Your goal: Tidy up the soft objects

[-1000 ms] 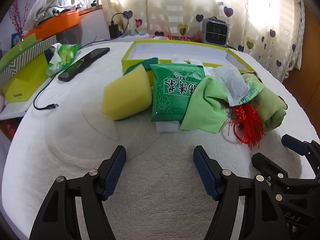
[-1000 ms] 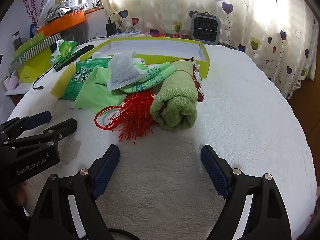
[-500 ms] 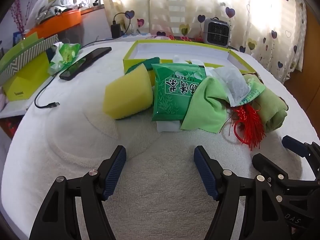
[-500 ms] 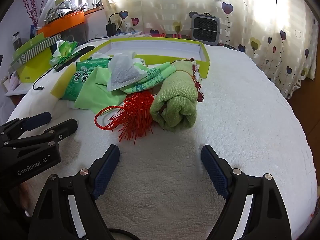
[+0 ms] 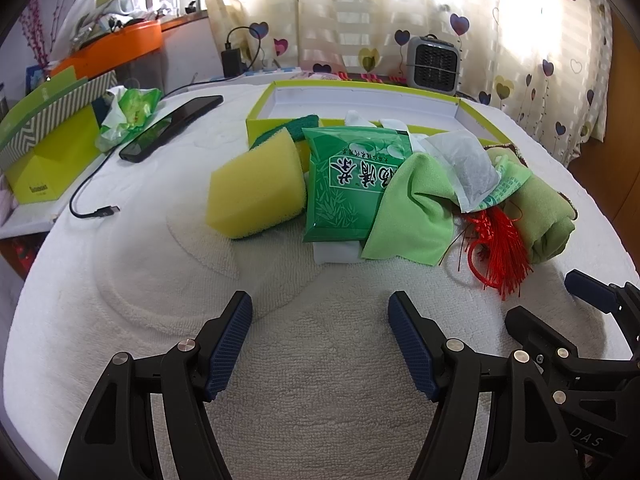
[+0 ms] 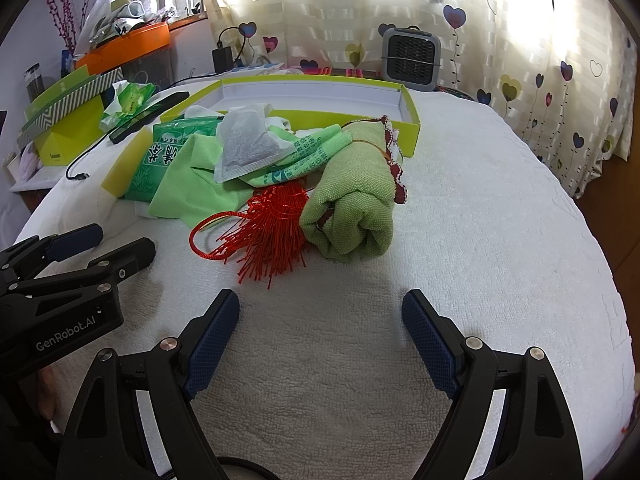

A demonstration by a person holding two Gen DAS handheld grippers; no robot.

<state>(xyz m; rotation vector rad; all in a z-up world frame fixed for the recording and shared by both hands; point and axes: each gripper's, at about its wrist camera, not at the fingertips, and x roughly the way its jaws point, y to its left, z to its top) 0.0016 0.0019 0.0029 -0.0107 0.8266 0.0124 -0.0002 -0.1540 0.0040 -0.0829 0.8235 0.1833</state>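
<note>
The heap of soft things, yellow sponge (image 5: 256, 188), green packet (image 5: 352, 184), light green cloth (image 5: 412, 212), red tassel (image 6: 272, 228) and rolled towel (image 6: 356, 200), lies at 12 o'clock, just before the empty yellow-green box (image 5: 360, 100). Over the last second nothing here has moved; only the left view crept slightly closer. Left gripper (image 5: 320, 340) and right gripper (image 6: 320, 336) hover wide and empty, so sorting looks unstarted.

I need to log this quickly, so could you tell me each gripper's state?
Left gripper: open, holding nothing.
Right gripper: open, holding nothing.
</note>
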